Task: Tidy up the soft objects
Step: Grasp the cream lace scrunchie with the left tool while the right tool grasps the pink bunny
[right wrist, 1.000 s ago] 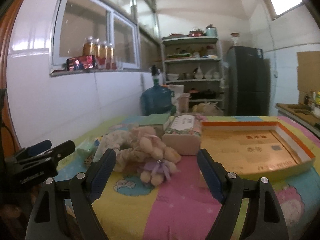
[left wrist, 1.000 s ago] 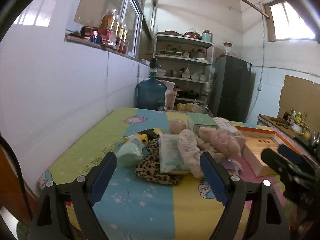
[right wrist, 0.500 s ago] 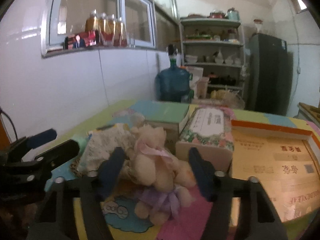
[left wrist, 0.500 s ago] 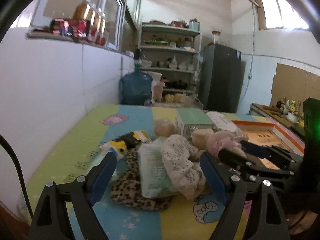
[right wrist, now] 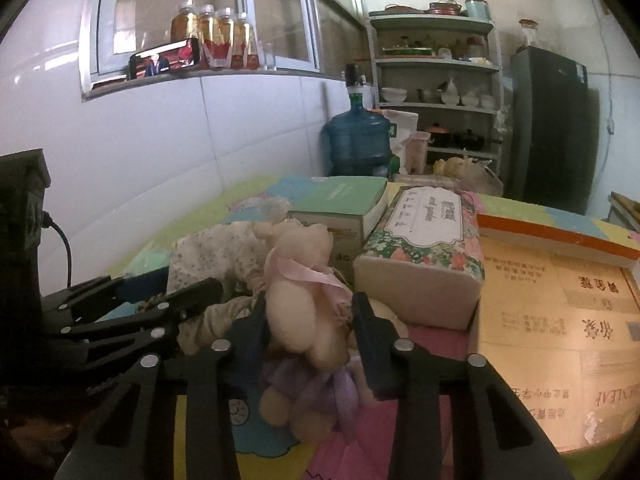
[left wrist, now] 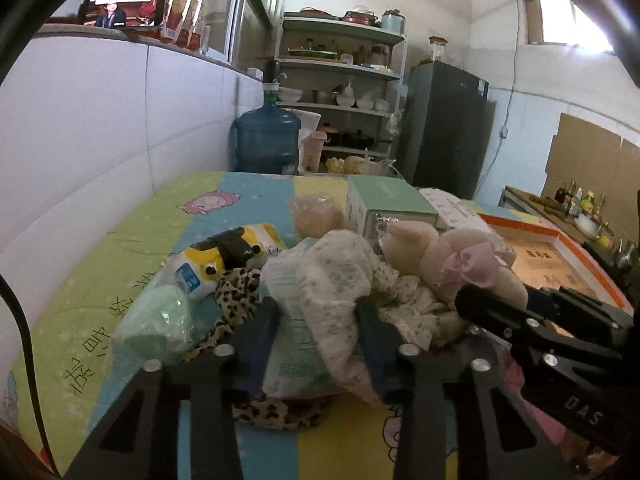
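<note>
A: What has the left gripper (left wrist: 316, 332) got?

B: Its jaws have just been closing, and the pads now press on a soft plastic-wrapped pack (left wrist: 296, 344) with a white floral cloth (left wrist: 340, 280) draped over it. Both lie between the fingers on the cartoon-print table cover (left wrist: 120, 240). A leopard-print fabric (left wrist: 236, 296) lies under the pack, spilling out to the gripper's left.

A: And further left?

B: A mint green bagged bundle (left wrist: 156, 320), and just beyond it a yellow and white plush toy (left wrist: 224, 252).

A: The right gripper (right wrist: 310, 320)?

B: It has also just been closing and is clamped on a cream teddy bear (right wrist: 300, 292) with a pink ribbon; the bear's body fills the gap between the pads. A purple bow (right wrist: 316, 380) lies below it.

A: What is around it?

B: To its right, touching the bear, a floral tissue pack (right wrist: 424, 256); farther right an orange-rimmed cardboard box lid (right wrist: 560, 308). Ahead, a green box (right wrist: 340, 208). The left gripper sits at its left.
</note>
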A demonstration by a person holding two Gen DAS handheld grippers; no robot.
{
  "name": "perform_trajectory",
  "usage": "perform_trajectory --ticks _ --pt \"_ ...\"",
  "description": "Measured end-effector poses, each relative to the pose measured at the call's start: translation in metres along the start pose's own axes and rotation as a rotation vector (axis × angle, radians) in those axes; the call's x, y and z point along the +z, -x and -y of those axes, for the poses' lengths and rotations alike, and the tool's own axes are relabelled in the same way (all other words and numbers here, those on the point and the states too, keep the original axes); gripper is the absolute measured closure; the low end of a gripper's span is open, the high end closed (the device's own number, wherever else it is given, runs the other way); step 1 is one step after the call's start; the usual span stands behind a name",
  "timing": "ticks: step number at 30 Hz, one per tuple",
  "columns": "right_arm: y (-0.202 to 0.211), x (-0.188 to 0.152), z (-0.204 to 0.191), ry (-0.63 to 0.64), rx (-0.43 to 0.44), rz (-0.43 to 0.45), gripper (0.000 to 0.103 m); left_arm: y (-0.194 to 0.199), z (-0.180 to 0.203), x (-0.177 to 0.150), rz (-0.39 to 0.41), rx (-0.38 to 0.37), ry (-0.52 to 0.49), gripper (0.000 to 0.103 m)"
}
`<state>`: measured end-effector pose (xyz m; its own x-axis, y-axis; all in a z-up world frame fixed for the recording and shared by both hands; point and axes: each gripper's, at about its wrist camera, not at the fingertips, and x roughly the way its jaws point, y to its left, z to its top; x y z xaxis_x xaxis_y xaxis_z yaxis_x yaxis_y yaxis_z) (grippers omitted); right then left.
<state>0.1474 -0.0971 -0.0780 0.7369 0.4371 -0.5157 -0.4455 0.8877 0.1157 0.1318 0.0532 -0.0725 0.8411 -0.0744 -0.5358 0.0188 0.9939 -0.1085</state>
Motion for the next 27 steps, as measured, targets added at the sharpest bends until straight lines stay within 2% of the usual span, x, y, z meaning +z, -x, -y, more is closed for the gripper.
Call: perform_trajectory --ticks 1,2,4,7,27 --pt "0.000 0.001 -0.001 0.000 0.003 0.003 0.073 0.002 -0.001 0.000 0.009 -0.002 0.008 0.079" --pt "0.001 0.001 0.000 -0.002 0.013 0.008 0.083 0.004 -0.002 0.001 0.016 -0.002 0.015 0.084" --pt "0.003 0.001 0.001 -0.010 0.021 0.014 0.083 0.010 -0.006 0.003 0.035 -0.018 0.037 0.092" --pt "0.006 0.001 0.003 -0.023 0.037 0.023 0.084 0.017 -0.008 0.004 0.048 -0.031 0.053 0.095" --pt "0.079 0.018 0.003 -0.033 0.039 0.201 0.085 0.083 0.014 0.027 0.203 -0.074 0.013 0.096"
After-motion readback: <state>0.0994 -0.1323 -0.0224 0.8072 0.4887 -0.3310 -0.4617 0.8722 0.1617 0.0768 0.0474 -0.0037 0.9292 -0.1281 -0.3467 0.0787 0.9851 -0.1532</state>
